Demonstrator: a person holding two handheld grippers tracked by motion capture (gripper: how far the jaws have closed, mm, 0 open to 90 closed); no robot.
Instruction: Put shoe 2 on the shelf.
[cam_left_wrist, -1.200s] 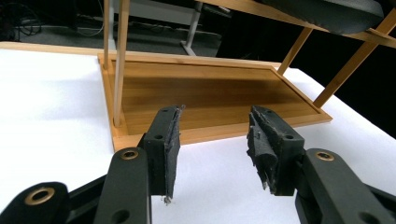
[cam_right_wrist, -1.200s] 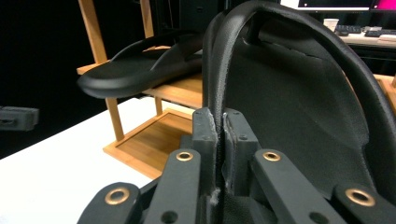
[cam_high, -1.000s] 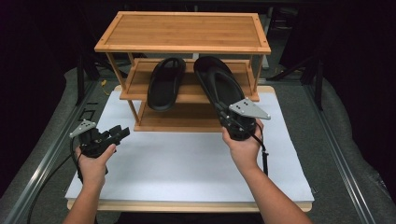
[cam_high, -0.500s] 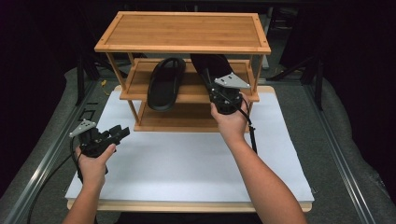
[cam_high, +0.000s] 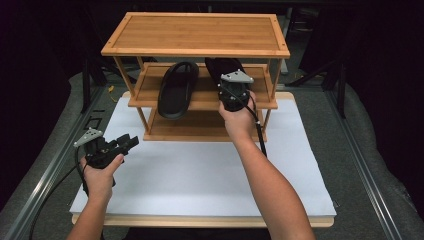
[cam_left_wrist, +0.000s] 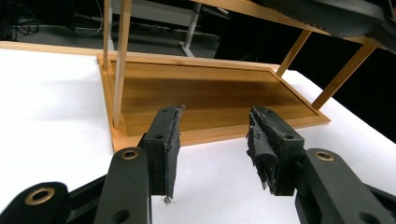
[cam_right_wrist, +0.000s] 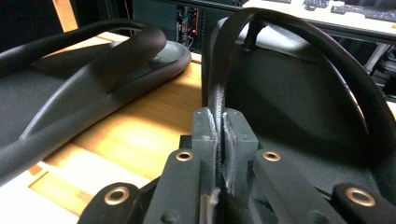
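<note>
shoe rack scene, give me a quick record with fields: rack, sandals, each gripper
rack: three-tier bamboo rack on a white board
left sandal: black sandal lying on the middle shelf
right sandal: second sandal over the middle shelf, beside the first, held by its strap
right gripper: shut on the strap
left gripper: open, nothing between the jaws, over the board near the bottom shelf

Bright overhead light, dark surroundings, sharp frames, soft shadows.
</note>
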